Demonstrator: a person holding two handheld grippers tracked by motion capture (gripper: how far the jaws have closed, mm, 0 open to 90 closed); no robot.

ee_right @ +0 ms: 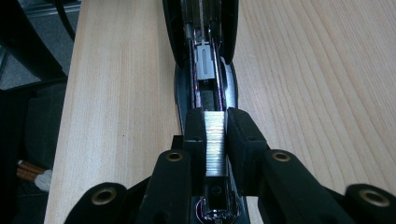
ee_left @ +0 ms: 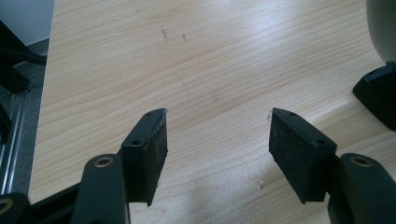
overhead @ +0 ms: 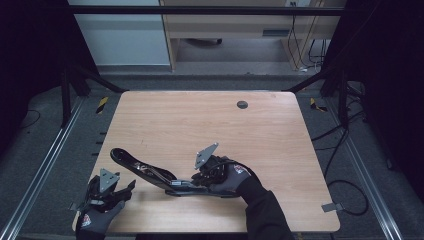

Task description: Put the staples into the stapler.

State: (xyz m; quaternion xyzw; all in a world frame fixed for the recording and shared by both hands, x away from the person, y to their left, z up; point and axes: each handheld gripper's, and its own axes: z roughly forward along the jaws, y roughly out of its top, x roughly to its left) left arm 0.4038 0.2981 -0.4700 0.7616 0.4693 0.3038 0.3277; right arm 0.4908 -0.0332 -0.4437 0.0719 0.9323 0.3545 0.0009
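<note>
Staples [ee_right: 215, 142] sit right up against the lens in the right gripper view, a silver strip clamped between the pads of the right hand-held gripper [ee_right: 215, 135], poised over the open stapler [ee_right: 205, 70]. So that one's grasping the strip, not the stapler itself.

Key bit for loading: the stapler's channel runs straight away from the gripper, and the strip's long axis already lines up with it, so it looks like it just needs to go down and forward into the track. From above, the stapler [overhead: 150, 172] lies diagonally, hinged open, its far end pointing up-left, its near end at the right gripper [overhead: 202, 177].

Left hand-held gripper [ee_left: 217, 135] is released, pads wide apart with nothing but bare wood between them, parked near the front-left corner [overhead: 107, 192], close to the stapler but not touching.

Surface [overhead: 210, 125] is light wood with a small dark grommet [overhead: 242, 104] at the back. Dim room behind, black frame, cables on the floor.
</note>
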